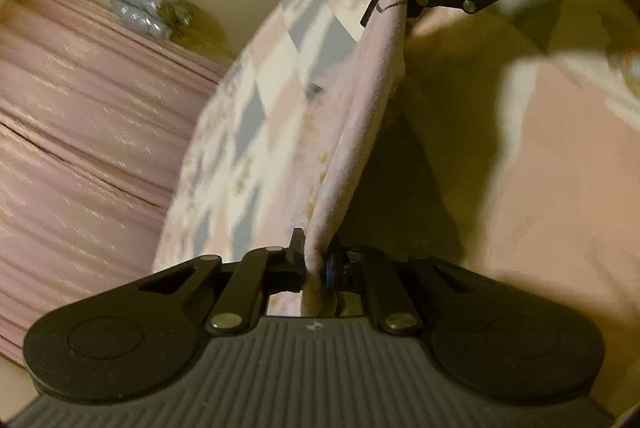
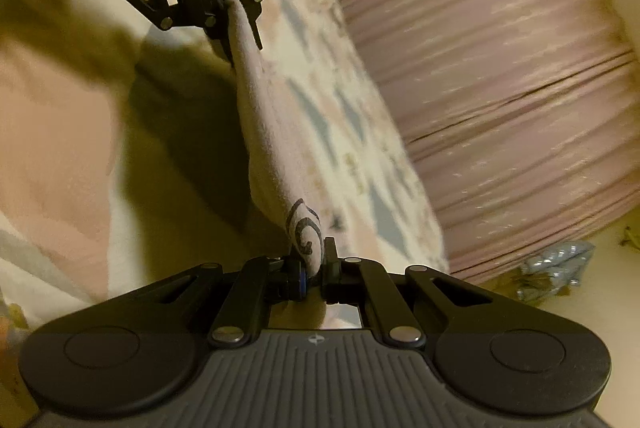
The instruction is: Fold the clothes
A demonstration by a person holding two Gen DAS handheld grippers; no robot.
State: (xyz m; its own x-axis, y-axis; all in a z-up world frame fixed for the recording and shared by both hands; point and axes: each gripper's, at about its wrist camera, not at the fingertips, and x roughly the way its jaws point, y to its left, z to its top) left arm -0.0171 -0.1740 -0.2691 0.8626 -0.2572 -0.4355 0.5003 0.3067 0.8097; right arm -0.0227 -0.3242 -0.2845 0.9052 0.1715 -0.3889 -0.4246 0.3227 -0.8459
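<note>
Stretching between both grippers, a pink cloth (image 1: 360,131) hangs taut above a patchwork bed (image 1: 256,99). The left gripper (image 1: 316,264) pinches one end at 6 o'clock, the right gripper (image 2: 314,264) the other end at 12. A curtain (image 2: 500,87) borders the bed's far edge.

- Bed (image 1: 568,163): covered by a patchwork bedspread (image 1: 256,99) in pink, cream and grey-blue.
- Surface partly in shadow.
- Nothing discernible resting directly on the visible part.
</note>
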